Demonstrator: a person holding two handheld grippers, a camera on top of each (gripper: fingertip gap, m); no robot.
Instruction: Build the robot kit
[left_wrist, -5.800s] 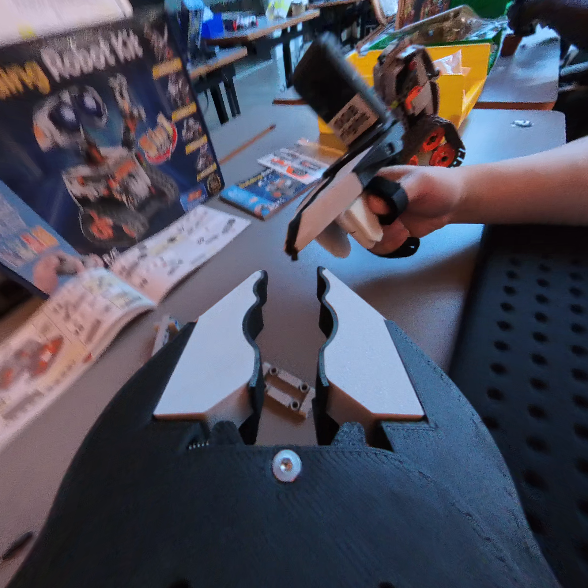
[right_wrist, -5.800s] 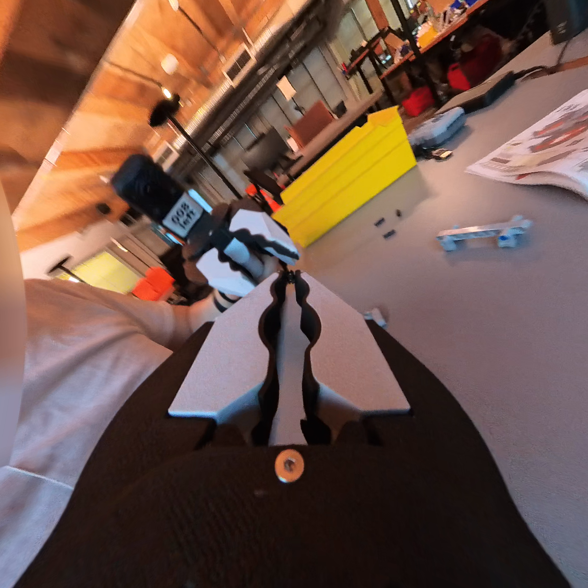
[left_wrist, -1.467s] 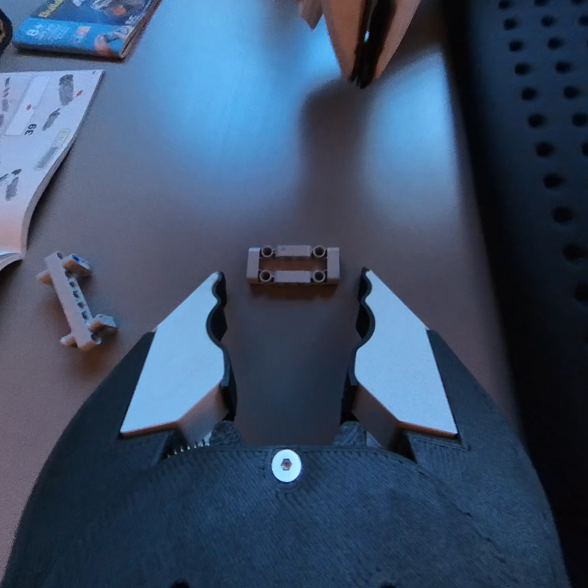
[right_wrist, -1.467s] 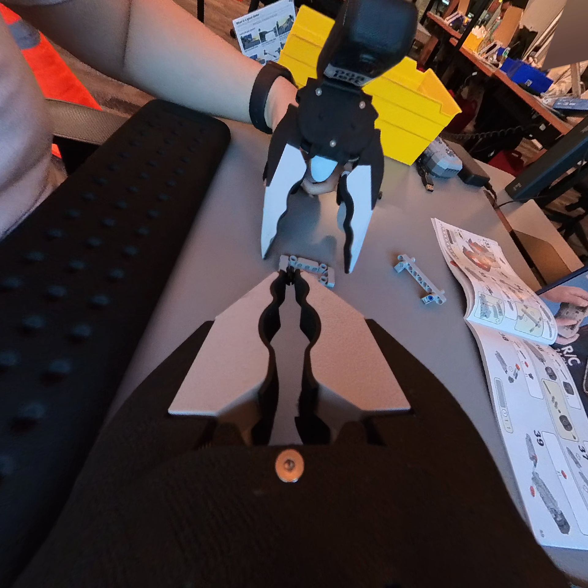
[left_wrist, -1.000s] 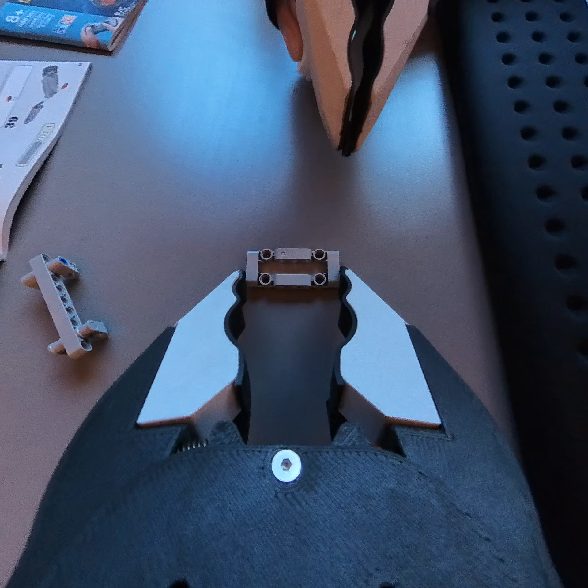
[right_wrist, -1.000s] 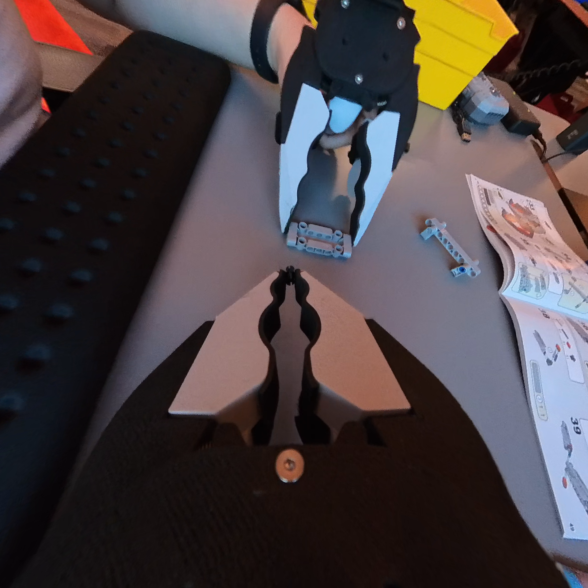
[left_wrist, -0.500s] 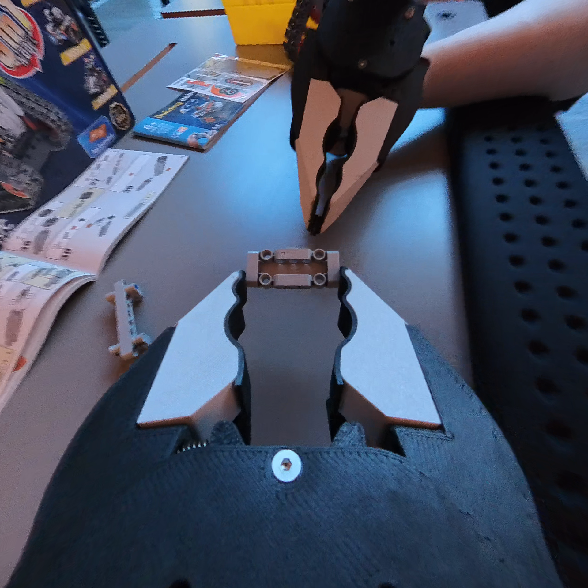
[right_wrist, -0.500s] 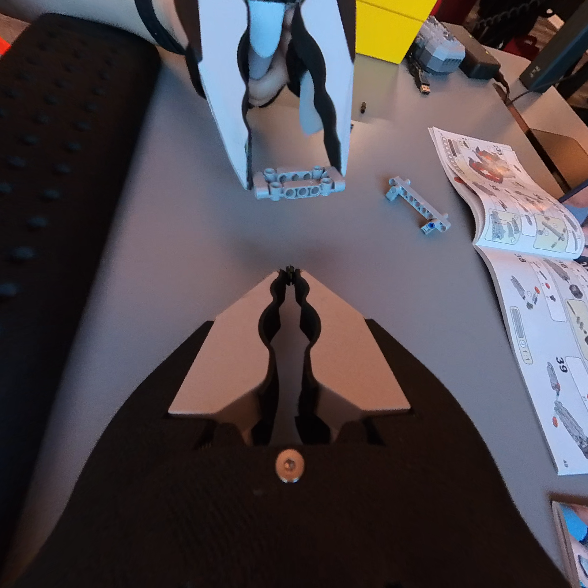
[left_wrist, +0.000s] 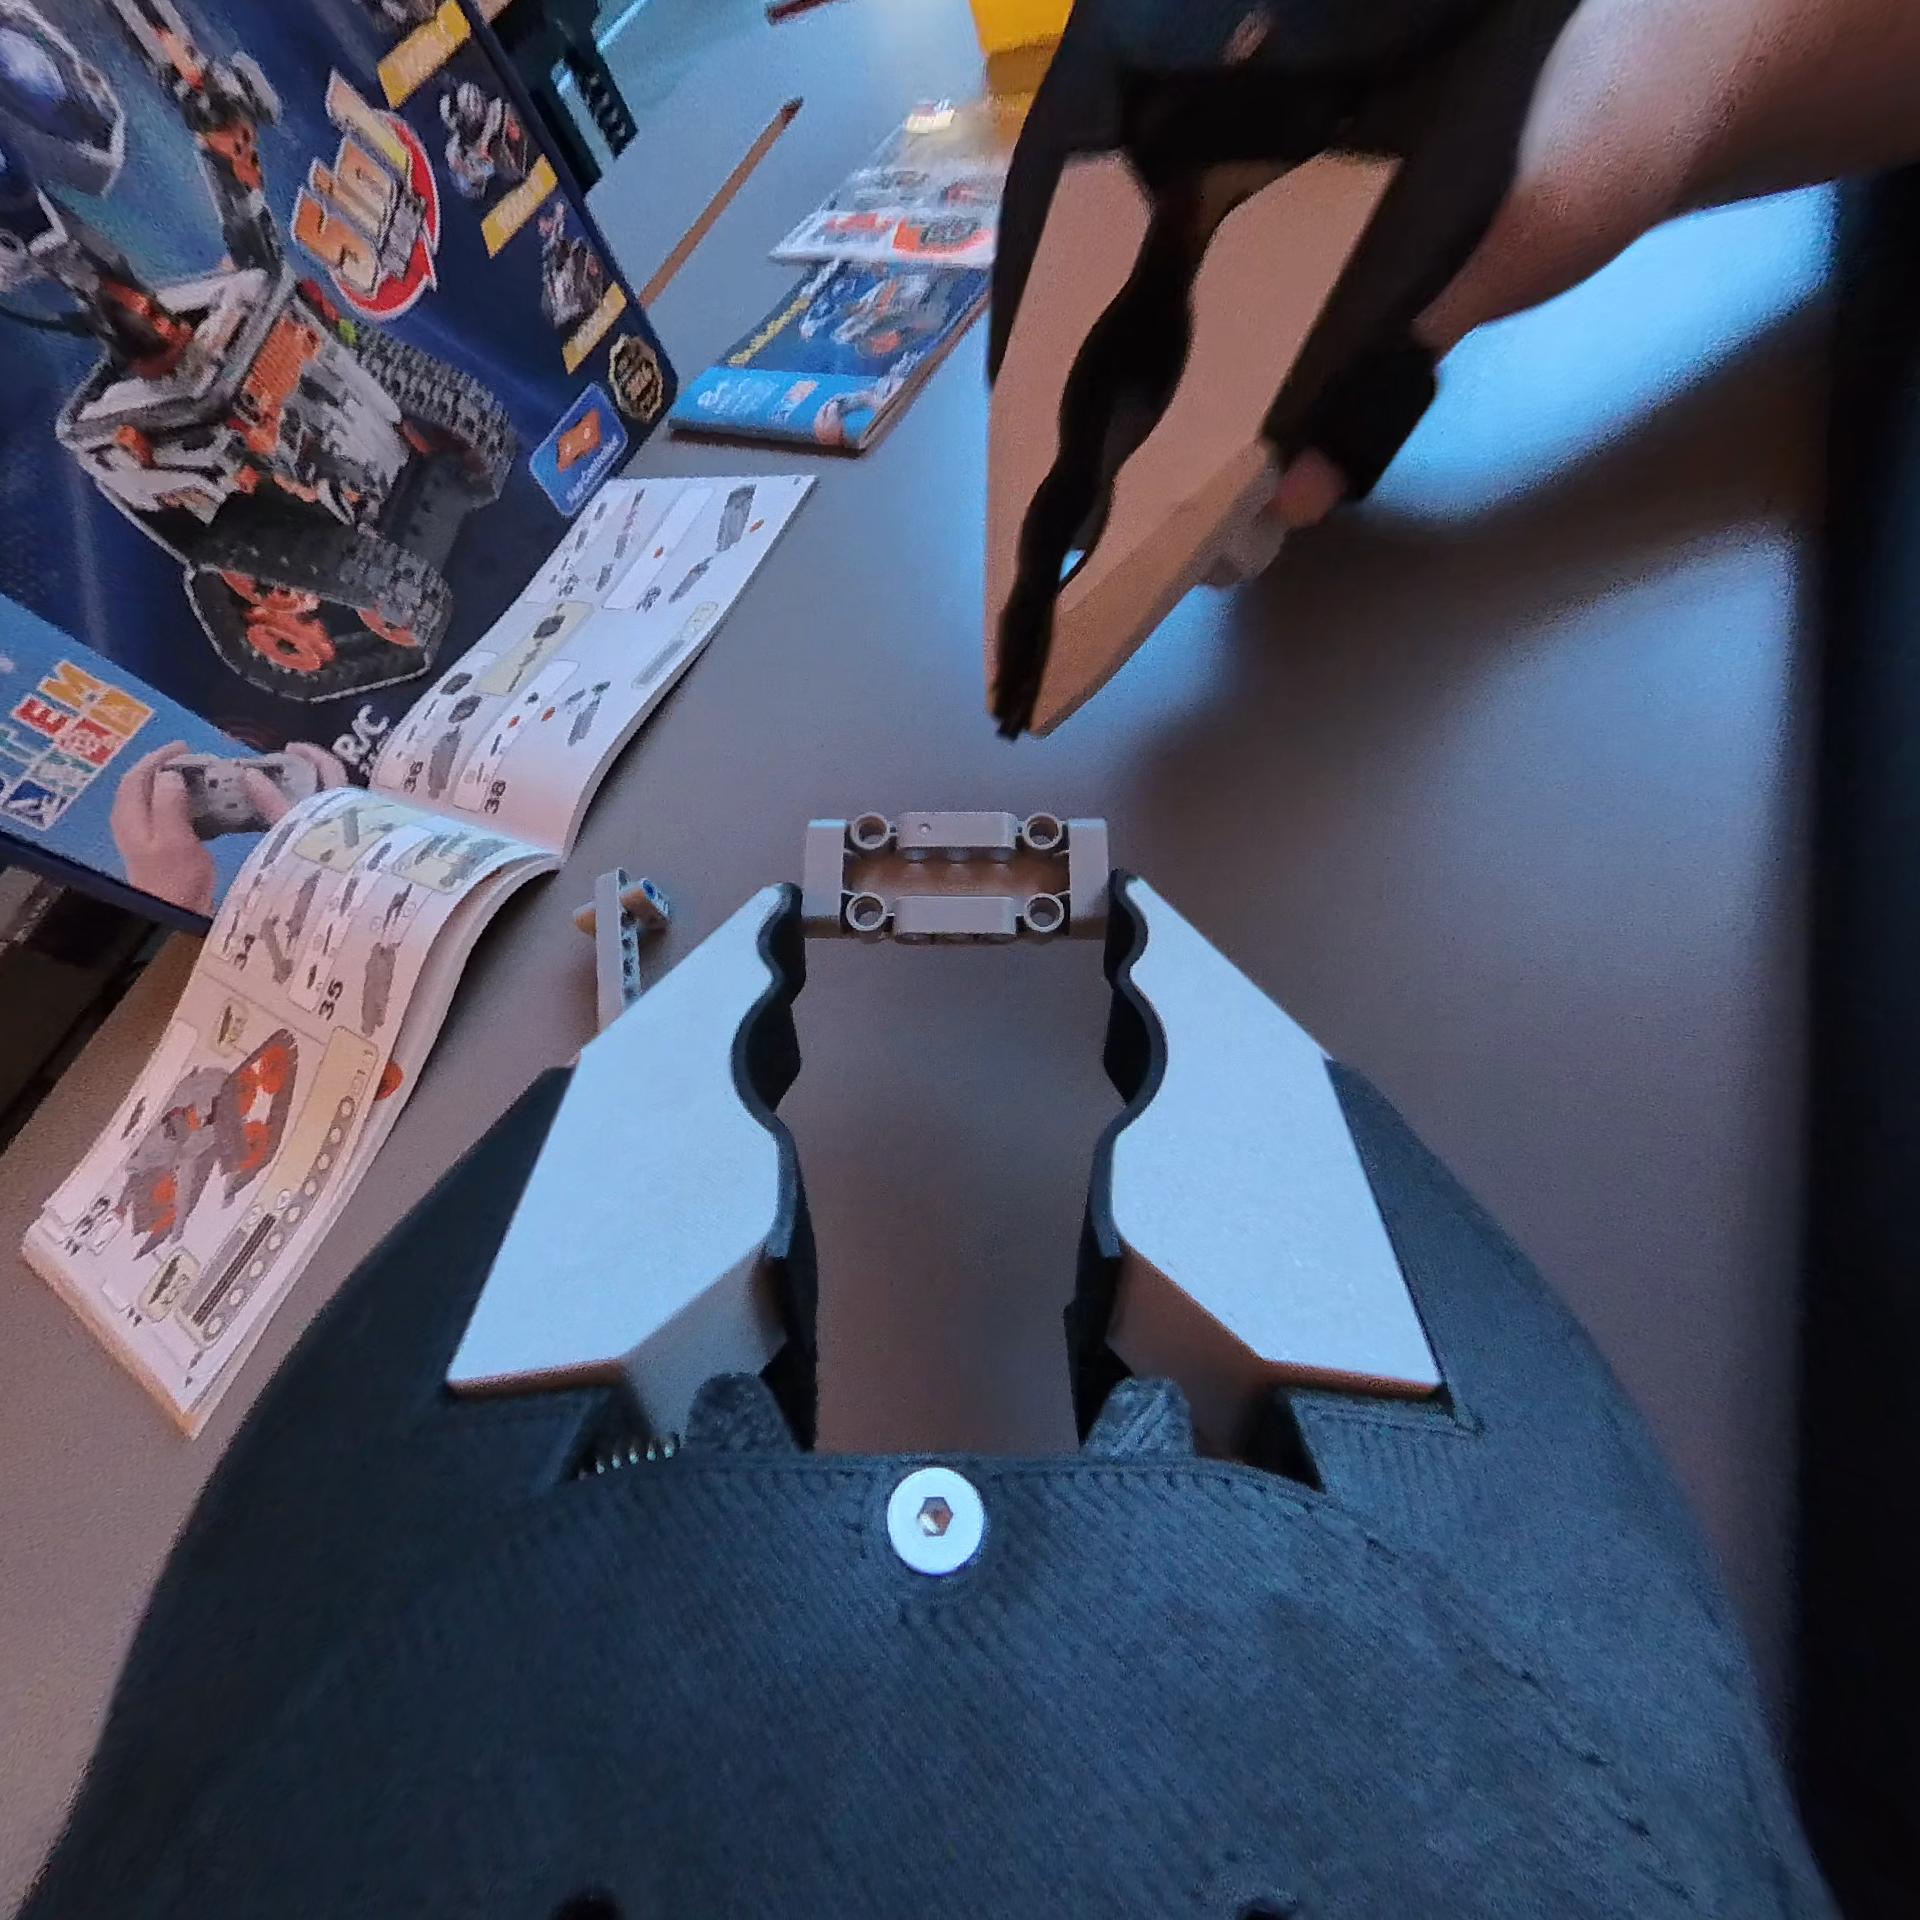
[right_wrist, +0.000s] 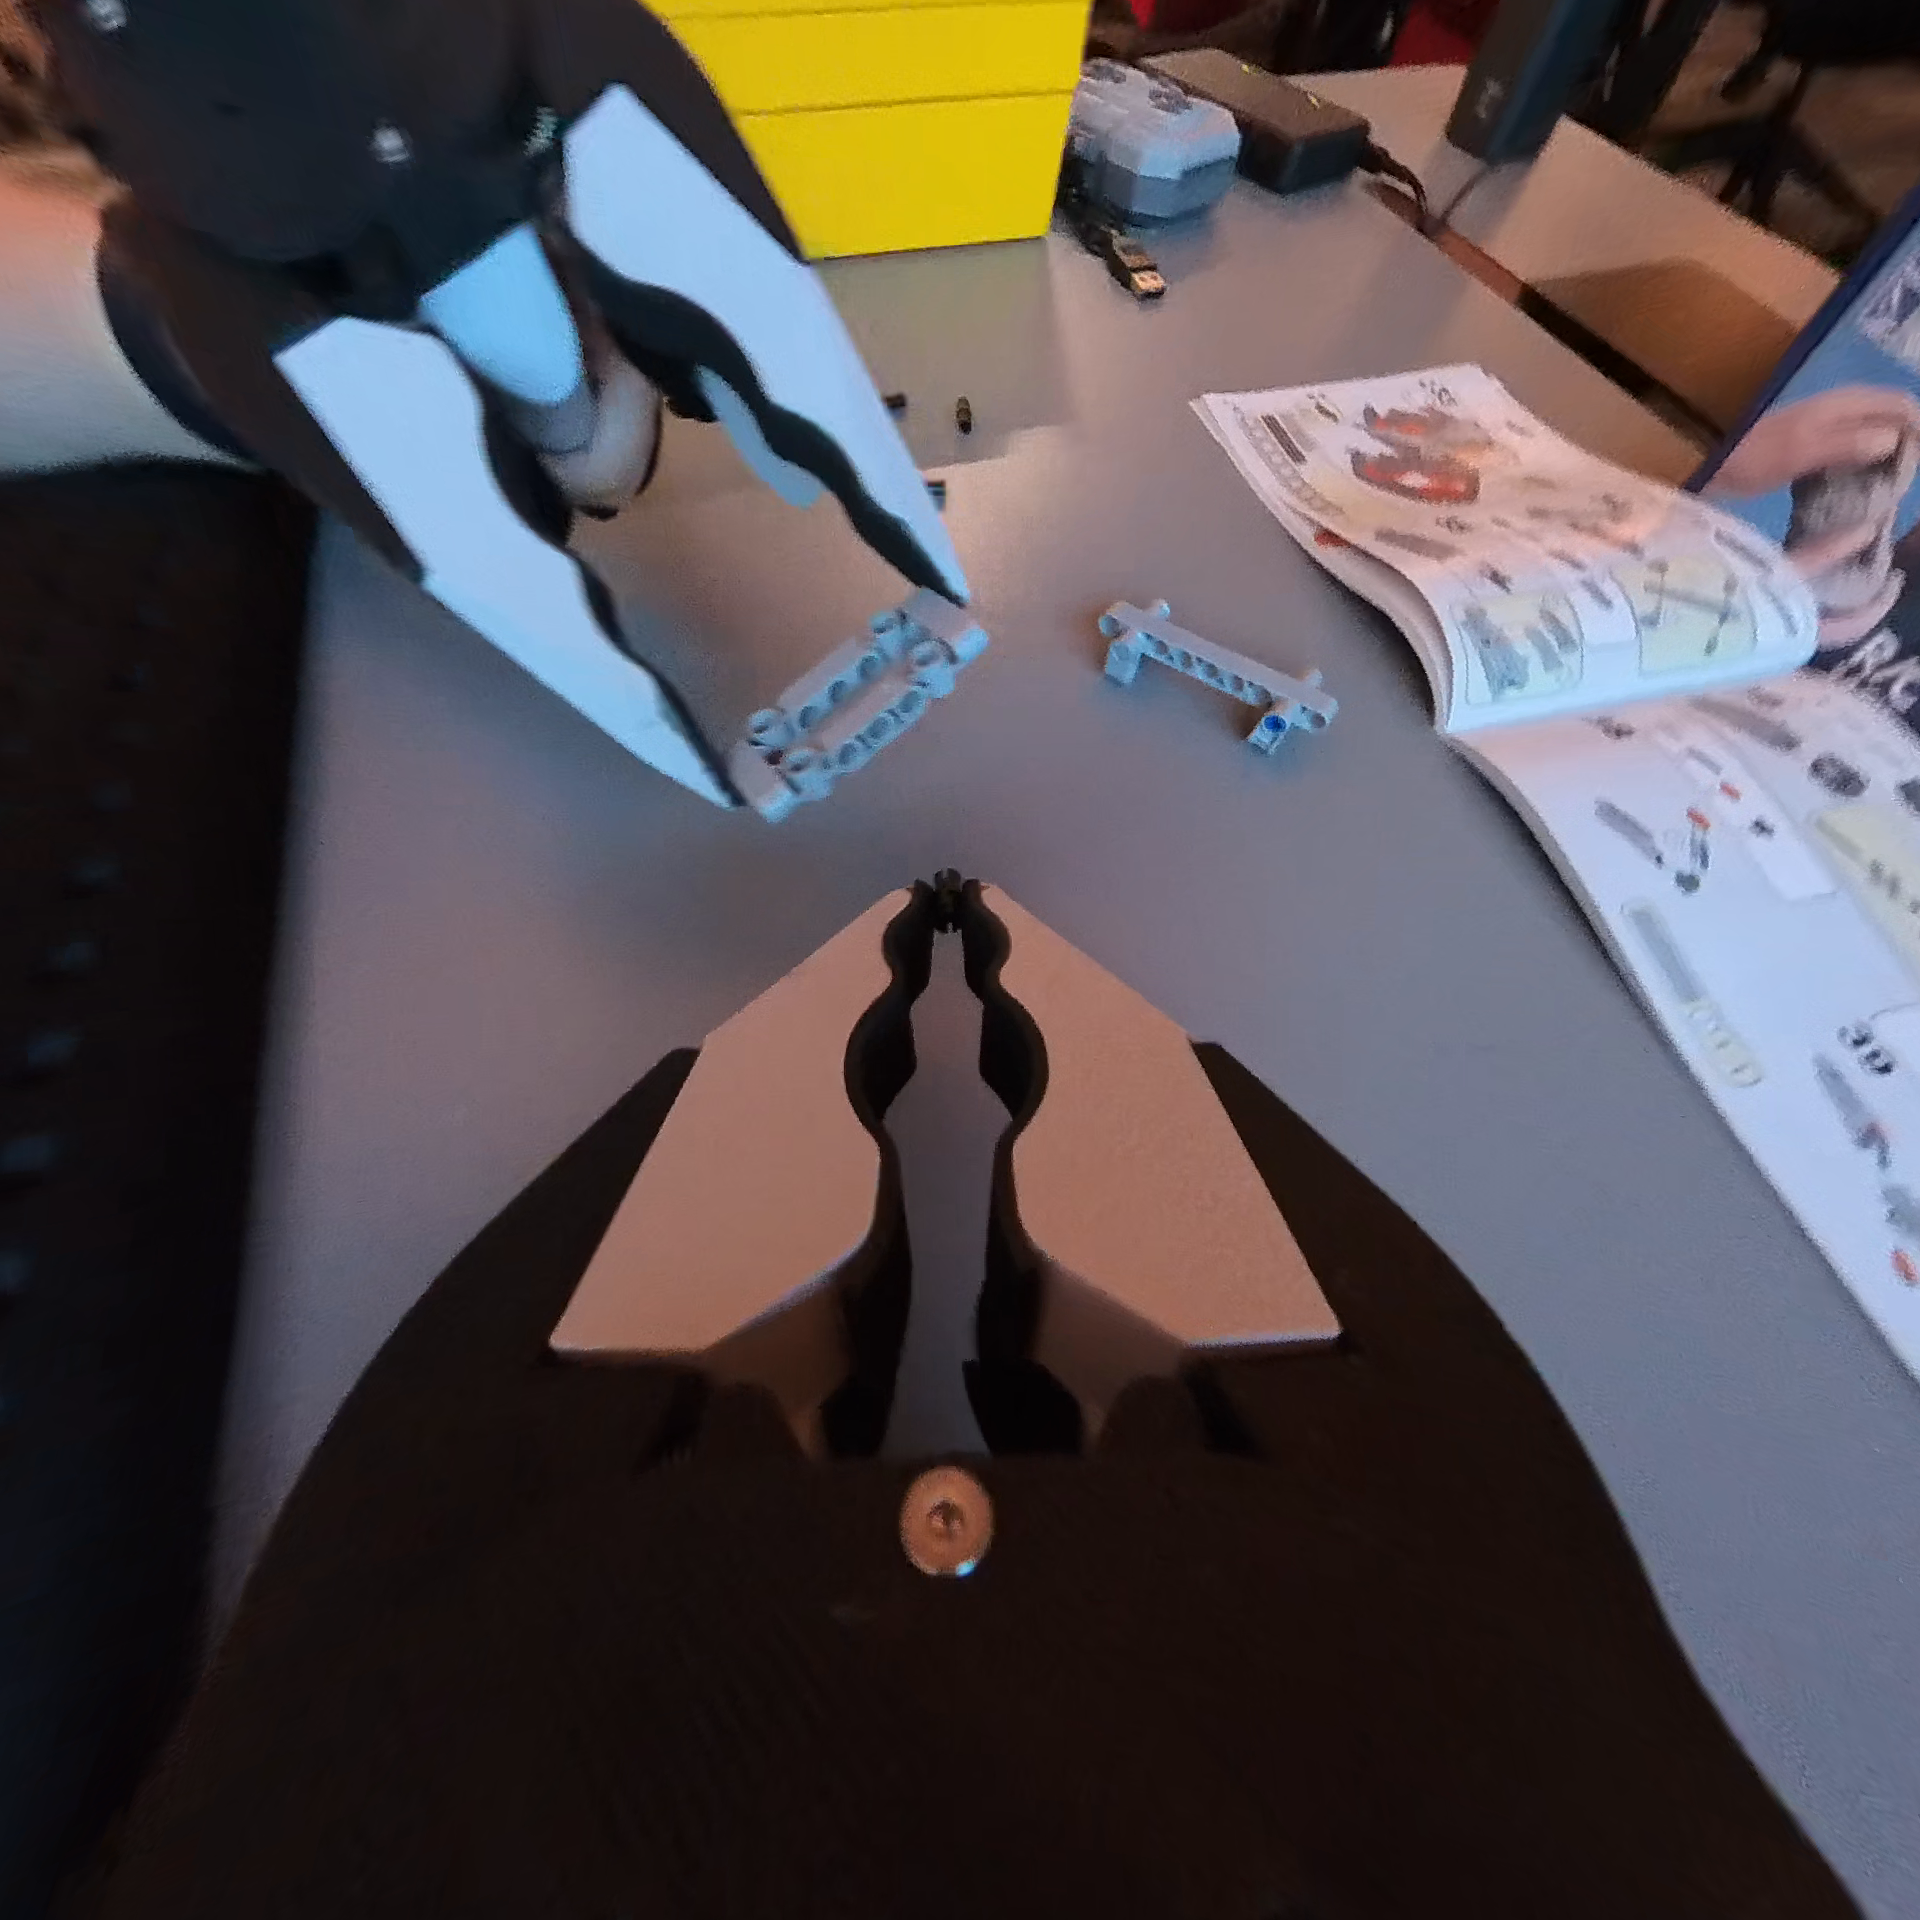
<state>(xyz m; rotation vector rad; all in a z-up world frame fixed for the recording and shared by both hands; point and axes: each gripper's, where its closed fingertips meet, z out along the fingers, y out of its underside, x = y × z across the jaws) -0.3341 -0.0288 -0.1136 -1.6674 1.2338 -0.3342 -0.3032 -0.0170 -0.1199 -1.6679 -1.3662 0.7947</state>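
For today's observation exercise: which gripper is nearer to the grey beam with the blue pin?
Left. The left gripper, holding the grey frame, is beside the grey beam; the right gripper is farther back.

A grey table (right_wrist: 1299, 997) carries an open instruction booklet (right_wrist: 1558, 582), a grey beam piece (right_wrist: 1210, 670) and a yellow bin (right_wrist: 914, 135).
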